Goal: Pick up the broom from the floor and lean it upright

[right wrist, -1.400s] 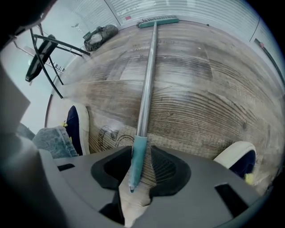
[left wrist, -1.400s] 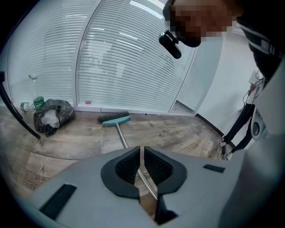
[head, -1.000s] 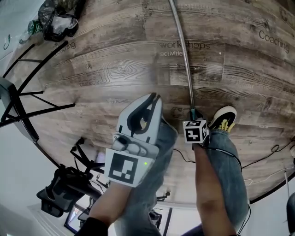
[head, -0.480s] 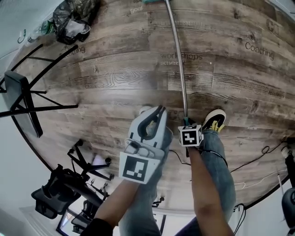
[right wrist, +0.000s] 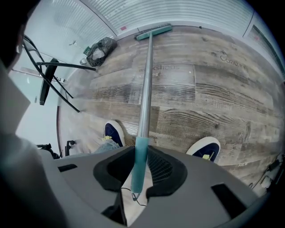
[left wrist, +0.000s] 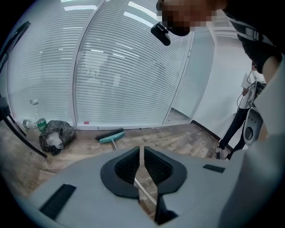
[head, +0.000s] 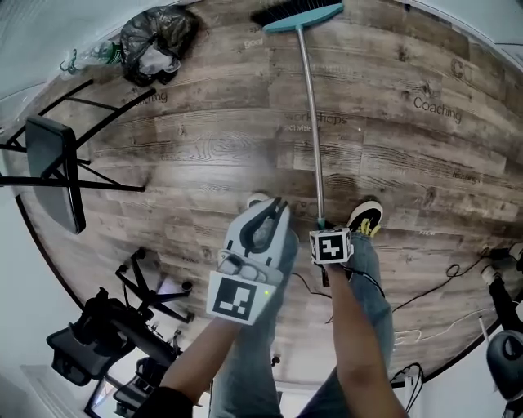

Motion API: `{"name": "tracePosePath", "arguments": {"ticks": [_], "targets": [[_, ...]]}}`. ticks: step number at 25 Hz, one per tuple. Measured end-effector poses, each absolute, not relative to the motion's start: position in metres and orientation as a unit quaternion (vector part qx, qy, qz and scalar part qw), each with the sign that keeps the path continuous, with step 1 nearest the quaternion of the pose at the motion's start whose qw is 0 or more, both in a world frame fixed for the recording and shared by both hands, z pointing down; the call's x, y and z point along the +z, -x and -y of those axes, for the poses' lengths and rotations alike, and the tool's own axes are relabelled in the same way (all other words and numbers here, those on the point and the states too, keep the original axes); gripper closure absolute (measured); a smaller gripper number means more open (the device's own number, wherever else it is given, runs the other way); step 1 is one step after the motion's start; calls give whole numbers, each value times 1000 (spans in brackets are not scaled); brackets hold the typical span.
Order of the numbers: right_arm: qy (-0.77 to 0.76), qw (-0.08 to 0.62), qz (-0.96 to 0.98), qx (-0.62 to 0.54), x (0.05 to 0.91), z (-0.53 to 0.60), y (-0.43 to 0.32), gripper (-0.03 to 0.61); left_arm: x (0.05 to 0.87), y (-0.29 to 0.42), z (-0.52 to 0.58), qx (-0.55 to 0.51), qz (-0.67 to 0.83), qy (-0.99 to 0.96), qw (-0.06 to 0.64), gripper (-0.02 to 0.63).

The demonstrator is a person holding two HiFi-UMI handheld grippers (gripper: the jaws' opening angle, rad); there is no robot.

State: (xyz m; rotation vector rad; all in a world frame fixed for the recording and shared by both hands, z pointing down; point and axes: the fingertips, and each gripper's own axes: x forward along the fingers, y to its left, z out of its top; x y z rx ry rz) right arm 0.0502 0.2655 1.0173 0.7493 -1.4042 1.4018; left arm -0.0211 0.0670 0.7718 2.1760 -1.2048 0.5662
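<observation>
Now the right gripper [right wrist: 141, 156] is clamped on the blue-green near end of the broom [head: 309, 106], and both hands are higher than a second ago. That end is up off the floor [head: 188, 139]. The brush head [head: 298, 14], far off by the wall, has come into sight and seems to rest on the floor. The left gripper [left wrist: 141, 153] is squeezed shut on nothing. So the lift has begun, but the broom is slanted, not yet upright.

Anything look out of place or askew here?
The broom slants, not upright: head on the floor, teal handle end clamped in the right gripper. A black bag lies loose near the head.
</observation>
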Motion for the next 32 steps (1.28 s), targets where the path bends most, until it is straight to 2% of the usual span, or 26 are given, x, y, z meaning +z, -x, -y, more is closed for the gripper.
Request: {"name": "tracePosePath", "arguments": {"ticks": [13,27,32], "targets": [[-281,458,580,612,873,-214,-54,477,648,11,-52,189,449,-834,259,591],[-274,398,586,650,724,-134,-53,469,565,20,-41,201,446,-849,201,589],[-273,384,597,649,683,-102,-60,465,544,23,-41,204,445,-849,201,589]]}}
